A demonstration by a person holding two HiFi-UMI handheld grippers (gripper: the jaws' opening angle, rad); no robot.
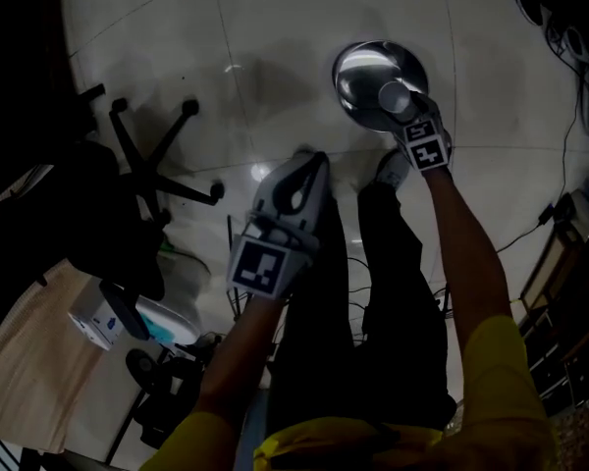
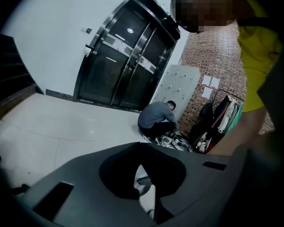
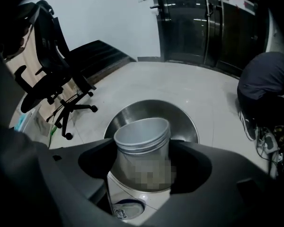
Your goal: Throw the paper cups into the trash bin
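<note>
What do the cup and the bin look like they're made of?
Cup: looks like paper, going by its matte pale grey wall and thin rolled rim with no gloss.
Bin: metal, probably stainless steel, since the polished dished top throws bright mirror-like highlights. Its white lower body could be painted metal or plastic; I cannot tell which.

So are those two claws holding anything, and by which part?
The right gripper clamps the pale paper cup by its side wall, below the rim, over the shiny round metal bin. The left gripper holds nothing.

Dim, glare on floor, fisheye edges
</note>
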